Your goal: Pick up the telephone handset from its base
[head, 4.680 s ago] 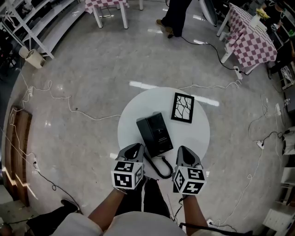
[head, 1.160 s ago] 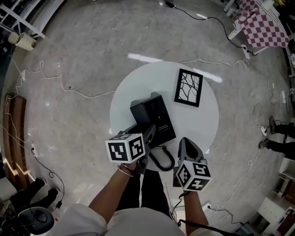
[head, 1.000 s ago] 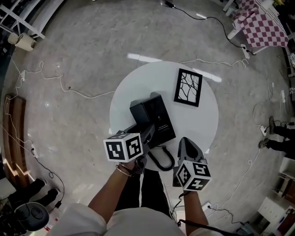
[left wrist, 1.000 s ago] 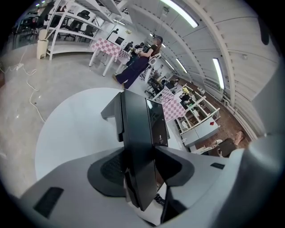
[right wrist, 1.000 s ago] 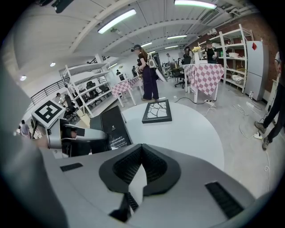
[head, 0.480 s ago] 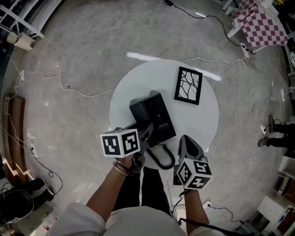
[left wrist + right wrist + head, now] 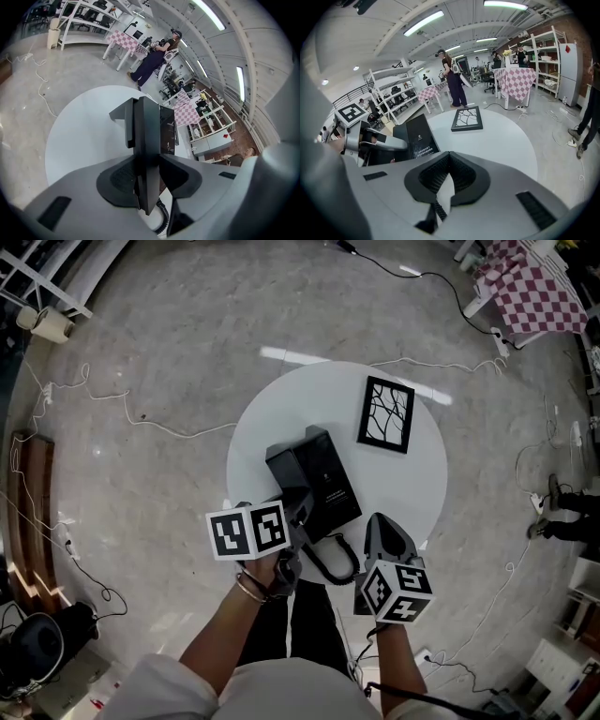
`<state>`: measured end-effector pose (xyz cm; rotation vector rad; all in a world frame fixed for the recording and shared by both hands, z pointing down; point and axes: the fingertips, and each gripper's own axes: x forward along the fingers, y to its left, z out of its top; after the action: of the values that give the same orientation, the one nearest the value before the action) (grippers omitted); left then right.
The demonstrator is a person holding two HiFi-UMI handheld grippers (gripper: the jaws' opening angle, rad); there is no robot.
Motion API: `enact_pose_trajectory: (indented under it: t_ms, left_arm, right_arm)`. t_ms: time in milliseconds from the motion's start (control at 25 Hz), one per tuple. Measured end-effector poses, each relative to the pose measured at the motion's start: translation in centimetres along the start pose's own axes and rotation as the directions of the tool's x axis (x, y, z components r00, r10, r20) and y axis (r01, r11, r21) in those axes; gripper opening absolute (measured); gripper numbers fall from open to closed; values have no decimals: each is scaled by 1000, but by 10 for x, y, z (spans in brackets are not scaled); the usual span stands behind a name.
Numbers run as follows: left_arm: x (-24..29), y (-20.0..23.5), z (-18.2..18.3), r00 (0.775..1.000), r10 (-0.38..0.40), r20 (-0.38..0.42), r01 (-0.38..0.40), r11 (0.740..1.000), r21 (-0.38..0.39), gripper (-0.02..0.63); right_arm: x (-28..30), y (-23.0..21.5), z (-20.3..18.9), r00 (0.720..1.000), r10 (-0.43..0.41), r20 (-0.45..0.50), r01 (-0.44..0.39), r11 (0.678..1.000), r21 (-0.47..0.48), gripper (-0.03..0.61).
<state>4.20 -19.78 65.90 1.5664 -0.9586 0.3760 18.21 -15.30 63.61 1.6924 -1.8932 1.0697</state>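
A black telephone base (image 7: 326, 486) sits mid-table on the round white table (image 7: 403, 488). Its handset (image 7: 286, 482) lies along the base's left side. My left gripper (image 7: 298, 512) is at the handset's near end. In the left gripper view the handset (image 7: 143, 122) stands as a narrow black slab between the jaws of that gripper (image 7: 147, 159). The jaws are closing, and both pads touch the handset's sides. My right gripper (image 7: 378, 526) hovers at the table's near right edge, shut and empty (image 7: 450, 157). The coiled cord (image 7: 328, 568) loops between the two grippers.
A black picture frame (image 7: 385, 414) lies flat on the far right of the table. White cables trail over the grey floor around it. Checked-cloth tables (image 7: 534, 292) and white shelving stand further off. A person (image 7: 452, 77) stands in the background.
My left gripper's marker cube has rolled a little and shifted slightly left while its jaws came in on the handset. The right gripper and the telephone base have stayed put.
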Motion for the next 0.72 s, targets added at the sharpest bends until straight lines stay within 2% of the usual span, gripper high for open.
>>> enact_pose_trajectory:
  t_ms: [120,640,720]
  left_arm:
    - [-2,0,-2,1000,5,1,-5,1000,-24,155]
    - [-12,-9,-3,997,-78,-5,77,993,-85,144]
    - [-13,-11,-2,995,-100,5,100,991,-89,87]
  right_arm:
    - [0,1,-1,1000,0,-1,0,1000,1,23]
    - [-2,7,8,1000,11,15,-11,1000,1,23]
    - [-2,9,9,1000,14,18,-14,1000,0,23]
